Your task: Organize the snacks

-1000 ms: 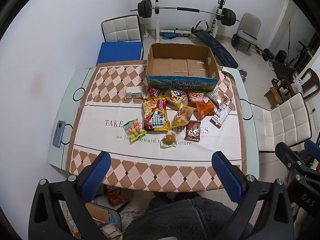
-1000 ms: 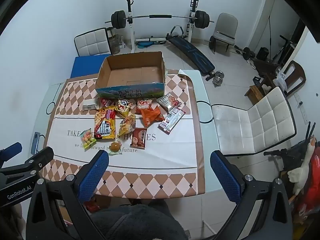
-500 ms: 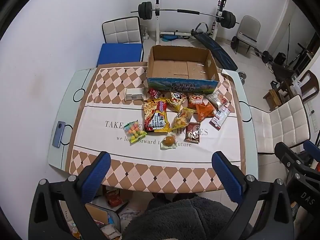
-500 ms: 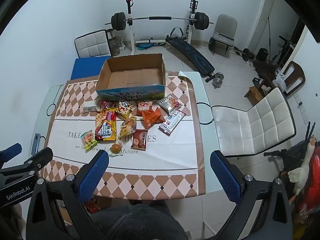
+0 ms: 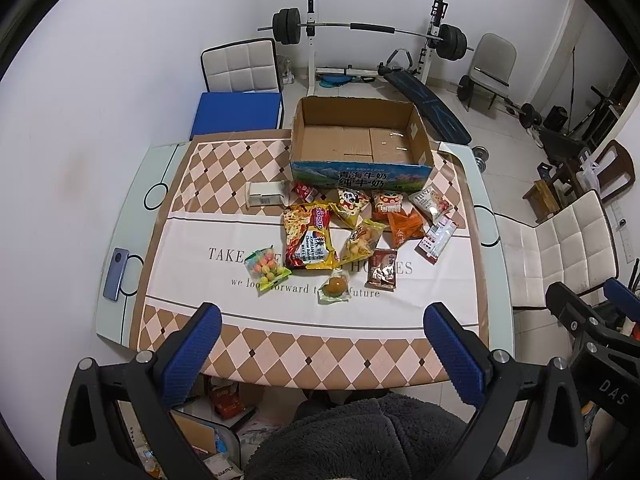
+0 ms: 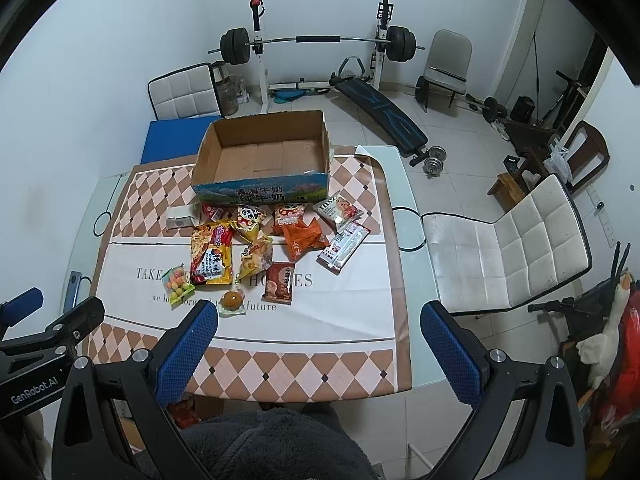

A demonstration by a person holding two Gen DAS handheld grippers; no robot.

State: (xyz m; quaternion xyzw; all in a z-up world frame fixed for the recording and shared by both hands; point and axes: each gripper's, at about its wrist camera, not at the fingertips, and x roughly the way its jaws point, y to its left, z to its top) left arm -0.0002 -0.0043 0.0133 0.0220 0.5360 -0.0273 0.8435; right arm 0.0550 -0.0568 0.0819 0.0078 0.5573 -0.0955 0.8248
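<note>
An empty cardboard box (image 5: 360, 136) with a blue printed front stands at the far side of the table; it also shows in the right wrist view (image 6: 264, 156). Several snack packets lie in front of it: a big red-yellow noodle bag (image 5: 310, 240), a candy bag (image 5: 266, 268), a brown packet (image 5: 383, 270), an orange packet (image 5: 404, 226), a round yellow cake (image 5: 334, 287). My left gripper (image 5: 320, 350) is open and empty, high above the near table edge. My right gripper (image 6: 318, 346) is open and empty, likewise high.
A phone (image 5: 116, 274) lies at the table's left edge. A small white box (image 5: 266, 194) sits left of the snacks. White chairs (image 6: 508, 248) stand right and behind; a barbell rack (image 5: 372, 32) stands at the back wall. The person's dark fleece (image 5: 360, 440) is below.
Both grippers have drifted slightly; the view of the table shifts a little. Nothing on the table has moved.
</note>
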